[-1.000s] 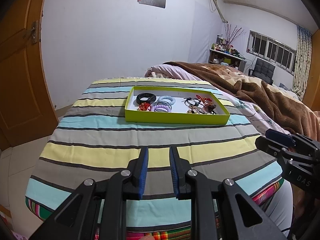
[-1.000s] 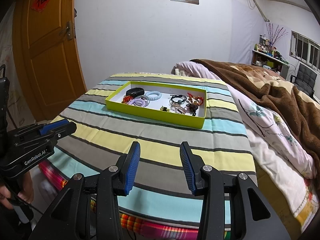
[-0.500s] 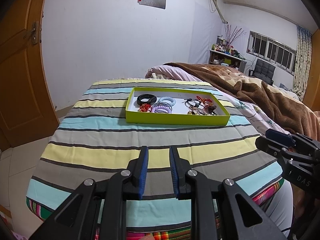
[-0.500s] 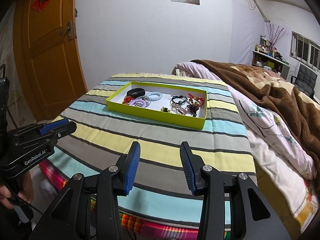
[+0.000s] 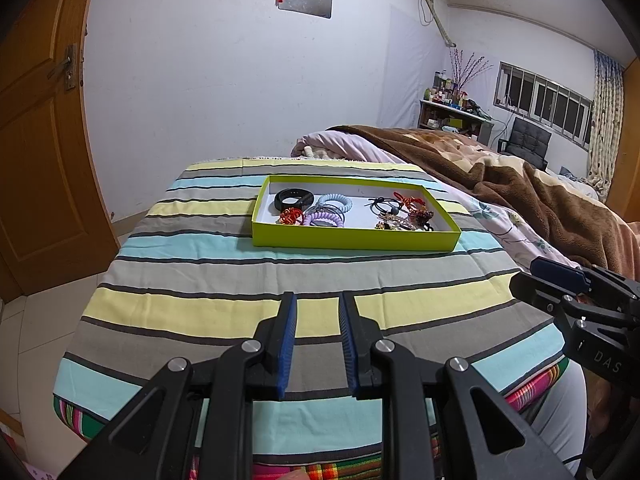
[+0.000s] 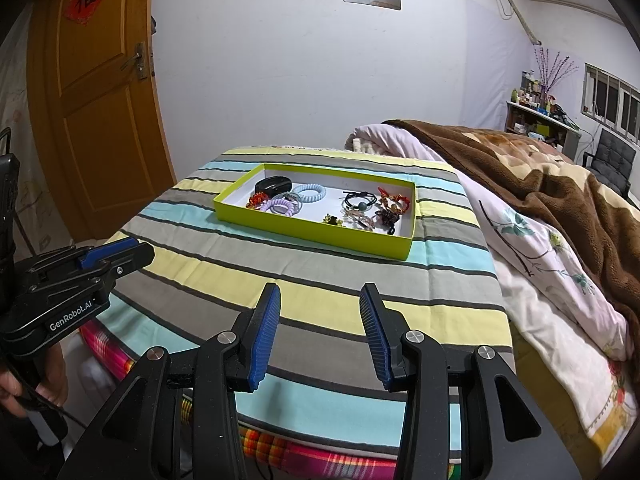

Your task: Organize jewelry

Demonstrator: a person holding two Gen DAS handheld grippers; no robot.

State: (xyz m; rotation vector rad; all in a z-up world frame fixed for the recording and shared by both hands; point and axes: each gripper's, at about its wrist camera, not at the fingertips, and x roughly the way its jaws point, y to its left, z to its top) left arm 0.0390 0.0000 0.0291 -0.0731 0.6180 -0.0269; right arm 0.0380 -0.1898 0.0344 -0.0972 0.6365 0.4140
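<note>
A lime-green tray (image 5: 352,240) (image 6: 312,232) lies on the striped cloth, white inside. Its left half holds a black band (image 5: 292,199), a red knot, and lilac and pale-blue coil hair ties (image 5: 334,202). Black hair ties, red cord and dark clips (image 6: 374,210) crowd its right half. My left gripper (image 5: 317,300) hovers open over the cloth's near stripes, well short of the tray, nothing between its blue pads. My right gripper (image 6: 320,292) stands open wider, also empty and short of the tray. Each gripper shows at the edge of the other's view.
The striped cloth (image 5: 280,280) covers a raised surface that drops off at the near and left edges. A bed with a brown blanket (image 6: 560,184) lies along the right. A wooden door (image 6: 100,100) stands at the left. A hand (image 6: 24,384) holds the left gripper's handle.
</note>
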